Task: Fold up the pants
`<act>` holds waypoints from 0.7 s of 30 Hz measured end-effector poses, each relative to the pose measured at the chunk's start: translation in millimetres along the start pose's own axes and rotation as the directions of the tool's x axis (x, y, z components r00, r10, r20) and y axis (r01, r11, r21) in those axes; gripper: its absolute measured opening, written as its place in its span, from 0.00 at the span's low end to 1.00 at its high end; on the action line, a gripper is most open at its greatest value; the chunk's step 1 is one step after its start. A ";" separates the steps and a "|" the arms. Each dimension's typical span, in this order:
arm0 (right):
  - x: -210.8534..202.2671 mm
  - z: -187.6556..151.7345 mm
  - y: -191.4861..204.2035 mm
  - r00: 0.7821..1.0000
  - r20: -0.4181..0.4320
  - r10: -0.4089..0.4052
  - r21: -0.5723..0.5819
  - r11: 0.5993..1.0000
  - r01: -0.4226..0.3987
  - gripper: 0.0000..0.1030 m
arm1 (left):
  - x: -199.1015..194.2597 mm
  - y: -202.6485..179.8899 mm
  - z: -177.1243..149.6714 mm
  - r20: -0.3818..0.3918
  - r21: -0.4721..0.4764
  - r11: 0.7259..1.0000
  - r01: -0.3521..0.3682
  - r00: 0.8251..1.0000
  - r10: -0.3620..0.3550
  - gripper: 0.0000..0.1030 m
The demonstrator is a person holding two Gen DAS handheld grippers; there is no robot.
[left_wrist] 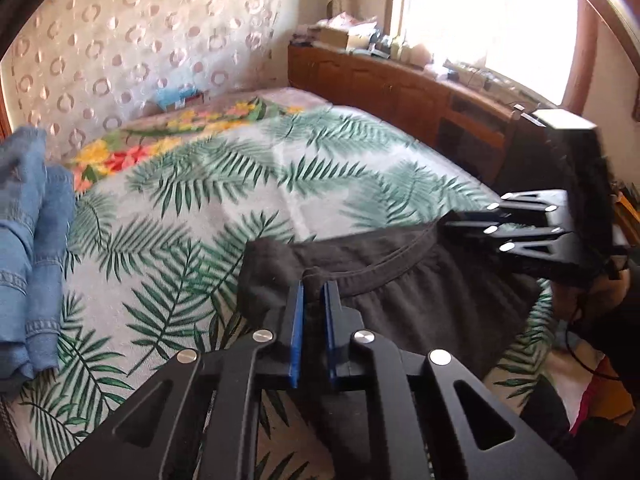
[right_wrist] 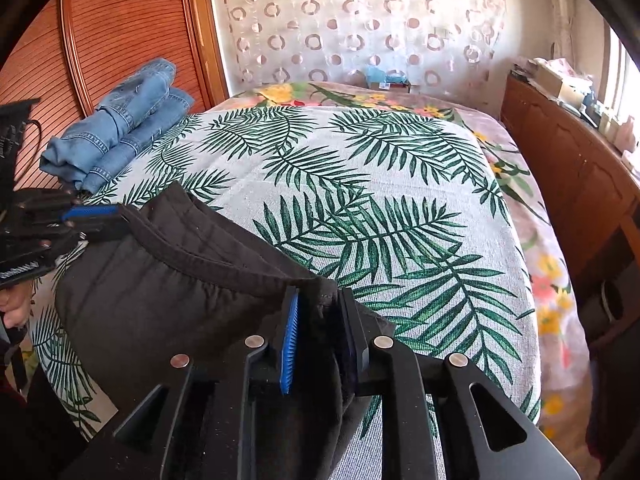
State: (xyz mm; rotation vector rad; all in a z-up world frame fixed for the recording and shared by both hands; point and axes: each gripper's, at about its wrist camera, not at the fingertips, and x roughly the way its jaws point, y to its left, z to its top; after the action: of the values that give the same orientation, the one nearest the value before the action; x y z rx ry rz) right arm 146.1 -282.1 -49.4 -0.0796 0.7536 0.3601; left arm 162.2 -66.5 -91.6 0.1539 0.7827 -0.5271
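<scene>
Black pants hang by their waistband over the near edge of a bed with a palm-leaf cover. My left gripper is shut on one end of the waistband; it also shows at the left of the right wrist view. My right gripper is shut on the other end of the waistband; it shows at the right of the left wrist view. The waistband sags between the two grippers. The pant legs drop below the frame, hidden.
Folded blue jeans lie at the bed's far left corner, also in the left wrist view. A wooden cabinet cluttered on top runs along the bed's right side under a window. A wooden wardrobe stands left.
</scene>
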 end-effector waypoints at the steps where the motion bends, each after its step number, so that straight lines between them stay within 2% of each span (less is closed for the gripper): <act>1: -0.2 -0.6 -0.5 1.000 0.001 0.003 0.001 1.000 -0.003 0.19 | -4.4 -2.0 1.8 0.012 0.000 1.000 0.009 1.000 -0.009 0.10; 2: -0.1 -0.7 -0.8 1.000 0.002 0.009 0.005 1.000 -0.009 0.19 | -10.0 -4.1 4.8 0.030 0.003 1.000 0.013 0.999 -0.013 0.10; 5: -2.8 -1.5 -1.8 1.000 0.009 0.026 0.013 1.000 -0.026 0.07 | -17.1 -8.1 12.5 0.050 0.012 1.000 0.020 0.999 -0.021 0.09; 11: -28.8 -3.8 -1.9 0.993 0.118 -0.023 0.045 0.999 0.018 0.06 | -14.6 -5.5 21.5 0.076 0.000 1.000 -0.005 0.997 0.005 0.09; 13: -25.1 -4.2 -2.6 0.994 0.101 -0.034 0.050 0.998 0.029 0.06 | -4.4 -3.1 22.3 0.060 0.002 0.999 -0.032 0.998 0.032 0.09; 18: -3.3 -3.1 -2.3 0.998 0.011 -0.060 0.064 0.996 0.059 0.06 | 36.2 4.8 13.4 -0.055 0.004 0.997 -0.081 0.995 0.081 0.10; 21: -5.6 -1.9 -0.3 0.998 0.007 -0.065 0.062 0.996 0.064 0.07 | 38.4 7.9 8.0 -0.061 -0.007 0.996 -0.084 0.995 0.083 0.12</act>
State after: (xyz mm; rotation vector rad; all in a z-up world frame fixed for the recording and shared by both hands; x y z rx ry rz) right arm 141.2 -284.4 -47.0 -0.0443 0.7506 0.2756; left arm 193.8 -77.4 -113.5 0.1935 0.8346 -0.4408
